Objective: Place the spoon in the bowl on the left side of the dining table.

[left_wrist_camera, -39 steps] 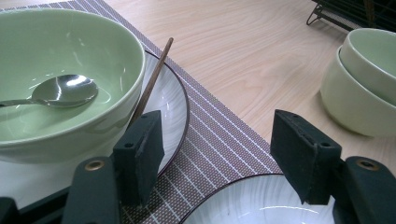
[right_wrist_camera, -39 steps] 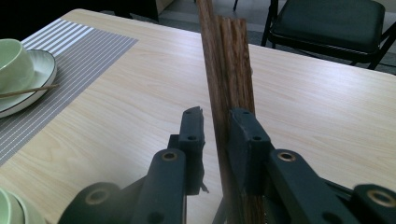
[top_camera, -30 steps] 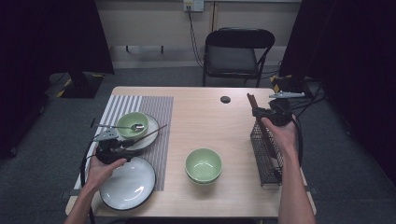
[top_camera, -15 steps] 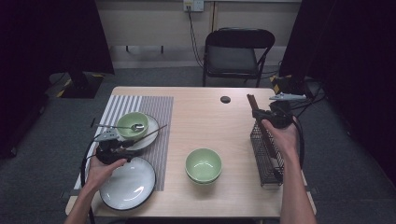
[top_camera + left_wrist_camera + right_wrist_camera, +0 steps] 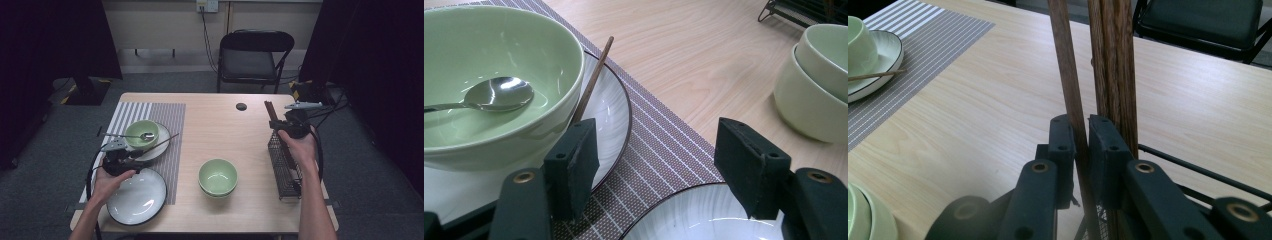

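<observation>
A wooden chopstick (image 5: 1071, 95) stands nearly upright between the pads of the right gripper (image 5: 1082, 150), whose jaws have just been closing and now pinch it; beside it rise more chopsticks (image 5: 1115, 75) from the wire rack (image 5: 284, 165) at the table's right edge. The left gripper (image 5: 656, 165) hangs with its jaws well apart and nothing between them, over the striped placemat (image 5: 664, 145), between two white plates. On the farther plate (image 5: 611, 107) sits a green bowl (image 5: 499, 60) holding a spoon (image 5: 494, 95), with another chopstick (image 5: 594, 80) leaning against the bowl's side. Stacked green bowls (image 5: 217, 177) stand mid-table.
</observation>
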Demonstrator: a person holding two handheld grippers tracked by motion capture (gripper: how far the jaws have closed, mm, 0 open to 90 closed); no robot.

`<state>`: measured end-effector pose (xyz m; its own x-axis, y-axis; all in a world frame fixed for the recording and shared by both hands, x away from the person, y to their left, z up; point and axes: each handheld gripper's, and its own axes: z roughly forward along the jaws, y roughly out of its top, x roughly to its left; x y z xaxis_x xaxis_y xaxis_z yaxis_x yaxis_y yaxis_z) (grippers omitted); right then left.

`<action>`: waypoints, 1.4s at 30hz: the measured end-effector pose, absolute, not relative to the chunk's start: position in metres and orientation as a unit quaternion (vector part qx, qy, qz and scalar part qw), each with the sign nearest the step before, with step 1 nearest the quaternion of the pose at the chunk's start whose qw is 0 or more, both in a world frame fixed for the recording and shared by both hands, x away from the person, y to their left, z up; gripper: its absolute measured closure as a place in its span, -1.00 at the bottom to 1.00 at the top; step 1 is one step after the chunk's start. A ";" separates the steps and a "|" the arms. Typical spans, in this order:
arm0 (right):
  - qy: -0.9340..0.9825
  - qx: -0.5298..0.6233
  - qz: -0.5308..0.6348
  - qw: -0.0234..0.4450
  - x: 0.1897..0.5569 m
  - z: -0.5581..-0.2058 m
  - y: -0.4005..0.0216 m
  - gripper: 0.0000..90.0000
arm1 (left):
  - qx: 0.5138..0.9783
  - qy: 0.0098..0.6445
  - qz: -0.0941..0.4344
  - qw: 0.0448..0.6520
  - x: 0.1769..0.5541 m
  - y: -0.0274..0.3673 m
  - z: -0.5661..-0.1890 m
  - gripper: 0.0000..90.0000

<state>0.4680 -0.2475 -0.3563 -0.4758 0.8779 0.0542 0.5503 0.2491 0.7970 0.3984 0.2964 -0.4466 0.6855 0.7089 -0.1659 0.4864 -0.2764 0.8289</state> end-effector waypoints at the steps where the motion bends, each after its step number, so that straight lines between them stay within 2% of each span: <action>1: 0.758 0.466 0.404 0.212 0.467 -0.354 -0.248 0.83 | 0.791 0.378 0.119 0.466 0.398 0.296 -0.447 -0.24; 27: 0.715 0.421 0.509 0.229 0.452 -0.326 -0.260 0.89 | 0.792 0.378 0.121 0.463 0.399 0.294 -0.447 -0.24; 42: 0.707 0.405 0.522 0.255 0.452 -0.294 -0.246 0.89 | 0.794 0.375 0.121 0.462 0.399 0.293 -0.447 -0.24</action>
<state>0.4515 -0.2459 -0.2942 -0.5425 0.8378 0.0617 0.3057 0.1284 0.9434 0.3990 0.2928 -0.4472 0.6887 0.7085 -0.1542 0.4842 -0.2910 0.8251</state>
